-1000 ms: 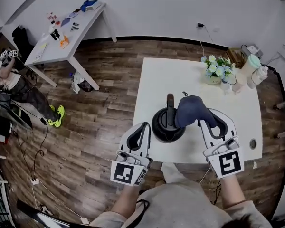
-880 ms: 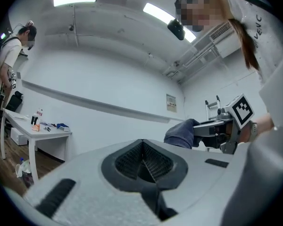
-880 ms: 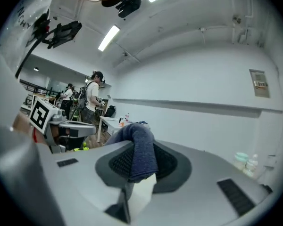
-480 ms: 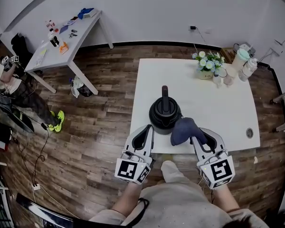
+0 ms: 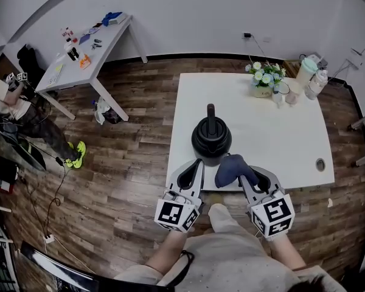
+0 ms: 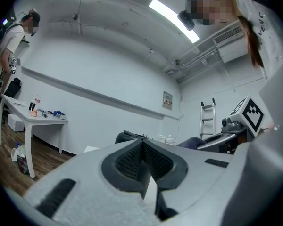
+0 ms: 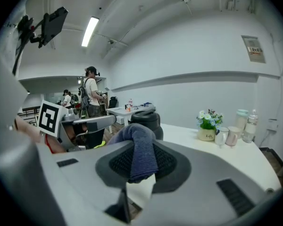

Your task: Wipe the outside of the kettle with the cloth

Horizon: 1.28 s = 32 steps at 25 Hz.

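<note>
Since the earlier frames, both grippers have been drawn back toward the near edge of the table (image 5: 274,132). The cloth (image 5: 231,166), which was pressed to the right side of the kettle (image 5: 211,140) a second ago, is now held at the kettle's near right. The head view does not show whether the two touch.

Kettle: black and upright, it is seen on the near left part of the white table with its handle arched over the top.

Right gripper (image 5: 246,176): in the right gripper view its jaws are closed on a fold of the dark blue cloth. The cloth is bunched over the pads and hangs down between them. In that view the kettle rises just behind the cloth.

Left gripper (image 5: 193,170): it is held at the table's near edge, just left of the cloth and in front of the kettle. In the left gripper view the jaws are brought together with nothing between them, and the kettle's top is seen beyond their tips. The right gripper and the cloth appear at the right of that view.

Surroundings: flowers (image 5: 264,78) in a pot and several cups (image 5: 287,93) are grouped at the table's far right corner, well apart from the kettle. A second table (image 5: 67,72) with small items stands on the wooden floor (image 5: 134,139) at the far left. A person (image 5: 9,105) is partly visible beside it.
</note>
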Each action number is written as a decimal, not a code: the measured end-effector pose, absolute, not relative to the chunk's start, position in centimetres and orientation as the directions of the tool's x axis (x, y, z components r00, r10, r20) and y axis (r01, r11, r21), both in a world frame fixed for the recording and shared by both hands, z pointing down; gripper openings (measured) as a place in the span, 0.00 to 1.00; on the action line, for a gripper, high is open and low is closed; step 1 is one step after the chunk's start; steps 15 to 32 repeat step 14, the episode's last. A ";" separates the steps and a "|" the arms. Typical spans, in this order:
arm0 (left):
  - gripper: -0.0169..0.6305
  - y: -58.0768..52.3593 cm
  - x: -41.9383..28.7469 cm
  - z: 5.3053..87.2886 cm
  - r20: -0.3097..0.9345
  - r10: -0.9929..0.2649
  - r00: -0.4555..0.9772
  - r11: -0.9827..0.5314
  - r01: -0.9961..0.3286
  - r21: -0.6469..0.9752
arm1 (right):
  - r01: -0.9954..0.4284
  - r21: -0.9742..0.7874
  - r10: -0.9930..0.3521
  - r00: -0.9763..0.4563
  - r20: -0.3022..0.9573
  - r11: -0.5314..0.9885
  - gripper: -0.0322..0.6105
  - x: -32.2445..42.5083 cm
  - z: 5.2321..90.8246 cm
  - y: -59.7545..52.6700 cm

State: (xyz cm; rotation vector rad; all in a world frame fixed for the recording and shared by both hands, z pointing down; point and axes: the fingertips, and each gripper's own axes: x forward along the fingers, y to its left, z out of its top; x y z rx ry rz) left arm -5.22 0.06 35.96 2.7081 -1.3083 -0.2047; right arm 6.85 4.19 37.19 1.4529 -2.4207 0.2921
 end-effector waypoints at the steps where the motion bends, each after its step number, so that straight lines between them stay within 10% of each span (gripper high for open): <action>1: 0.04 0.2 -5.1 35.9 -0.067 -0.784 0.618 -0.619 -0.767 0.170 | -0.884 -0.025 -0.821 -0.443 0.360 0.466 0.15 6.9 37.3 4.3; 32: 0.04 1.1 -6.2 36.6 -0.045 -0.806 0.590 -0.588 -0.790 0.173 | -0.885 -0.060 -0.811 -0.449 0.376 0.462 0.15 6.5 38.5 5.3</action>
